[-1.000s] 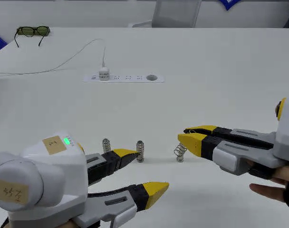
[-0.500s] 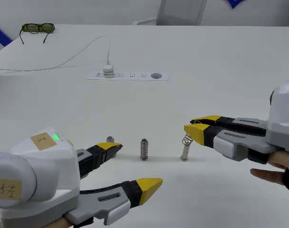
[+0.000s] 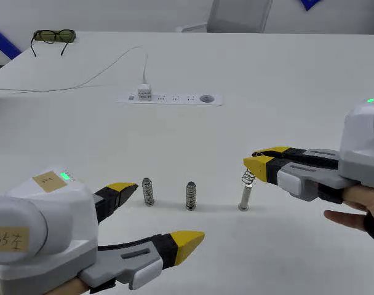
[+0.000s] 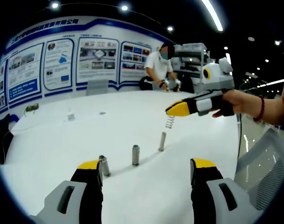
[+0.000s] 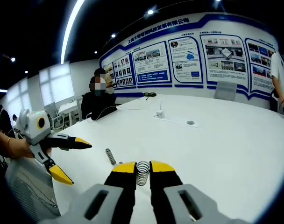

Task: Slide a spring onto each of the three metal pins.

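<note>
Currently: right tool point(image 3: 250, 160) pinches spring point(image 3: 248, 178) atop the bare pin point(image 3: 244, 200); left tool point(image 3: 168, 210), jaws wide apart, hovers left of that pin.

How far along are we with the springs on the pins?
Done: the left pin and middle pin each carry a spring. In hand: the right claw is shut on the third spring, which sits at the top of the right pin, shaft bare below. Left to do: slide that spring down, probably. The left claw is open, holding nothing.
</note>
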Demonstrator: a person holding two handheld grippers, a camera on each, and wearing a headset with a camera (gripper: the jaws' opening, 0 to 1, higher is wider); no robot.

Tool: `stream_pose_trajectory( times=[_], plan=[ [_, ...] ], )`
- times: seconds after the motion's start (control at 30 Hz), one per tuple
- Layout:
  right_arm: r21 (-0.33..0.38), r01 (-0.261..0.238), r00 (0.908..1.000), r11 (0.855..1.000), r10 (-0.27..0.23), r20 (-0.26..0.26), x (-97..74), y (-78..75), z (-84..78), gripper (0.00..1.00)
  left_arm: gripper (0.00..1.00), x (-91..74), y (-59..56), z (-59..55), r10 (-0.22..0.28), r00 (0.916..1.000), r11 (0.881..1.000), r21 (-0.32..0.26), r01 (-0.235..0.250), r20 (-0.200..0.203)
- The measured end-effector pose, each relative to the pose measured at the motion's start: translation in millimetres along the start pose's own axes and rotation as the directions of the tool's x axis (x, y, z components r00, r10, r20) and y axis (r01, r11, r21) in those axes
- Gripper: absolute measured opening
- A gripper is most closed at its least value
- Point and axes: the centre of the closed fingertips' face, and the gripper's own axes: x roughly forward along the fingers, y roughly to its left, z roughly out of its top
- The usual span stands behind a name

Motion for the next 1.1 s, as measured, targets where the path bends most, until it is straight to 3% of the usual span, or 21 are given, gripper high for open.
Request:
stream_pose_trajectory(
  times=[0.6,1.1],
  plan=[
    [-0.025,0.022,0.9989,0.999,-0.023,-0.041,8.7,-10.4,-12.8,0.12,0.9,0.1,19.0,-10.7,0.061,0.9977,0.997,-0.036,-0.062,-0.028],
    [-0.03,0.029,0.9972,0.999,-0.031,-0.069,16.4,-15.5,-20.0,0.12,1.0,3.3,15.8,-15.6,0.046,0.9975,0.998,-0.039,-0.048,-0.053]
  ],
)
